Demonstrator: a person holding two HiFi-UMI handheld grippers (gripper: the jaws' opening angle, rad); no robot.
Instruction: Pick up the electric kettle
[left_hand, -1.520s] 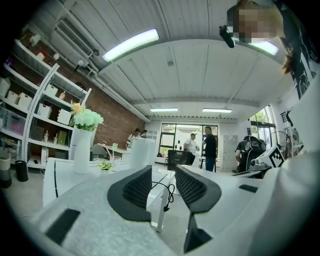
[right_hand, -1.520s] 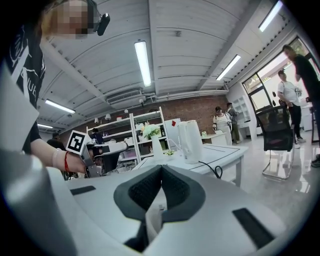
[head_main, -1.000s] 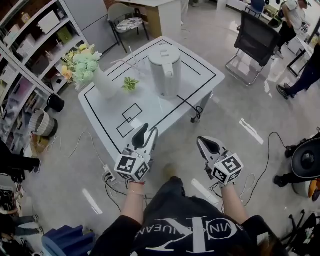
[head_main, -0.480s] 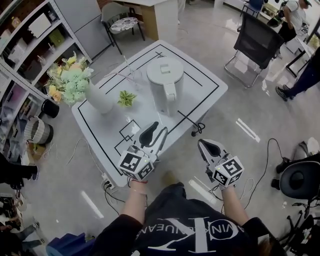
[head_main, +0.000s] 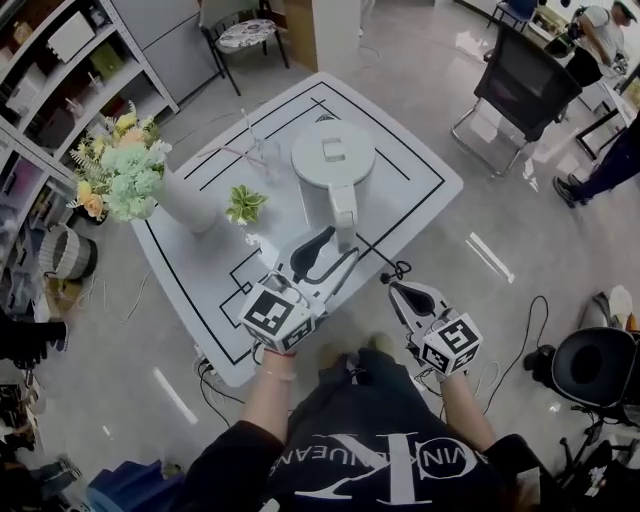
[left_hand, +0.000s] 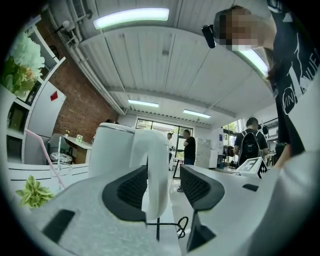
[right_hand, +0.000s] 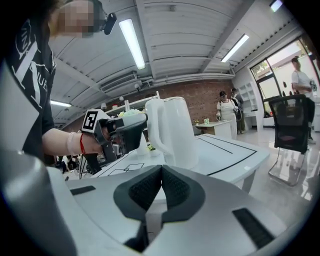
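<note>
Big white table (head_main: 415, 185) with black lines marked on it fills the middle of the floor, and there's the electric kettle (head_main: 333, 165), white, upright, sitting in the centre of it with its handle (left_hand: 156, 170) turned toward the person. Off toward the shelves stands a white vase (head_main: 187, 205) stuffed with pale green and yellow flowers. Now the left gripper (head_main: 335, 258): it's held level at the near edge of the table, right up at the kettle. Its jaws have just been opening and stand wide apart, with the handle showing in the gap close to one pad, and nothing is squeezing it. The right gripper (head_main: 400, 292) hangs off the table's edge, well short of the kettle, tipped a little down, its pads pressed together on nothing. A small green plant (head_main: 245, 203) sits just beside the vase, and a thin black cable (head_main: 385, 243) trails from the kettle over the table's edge.
</note>
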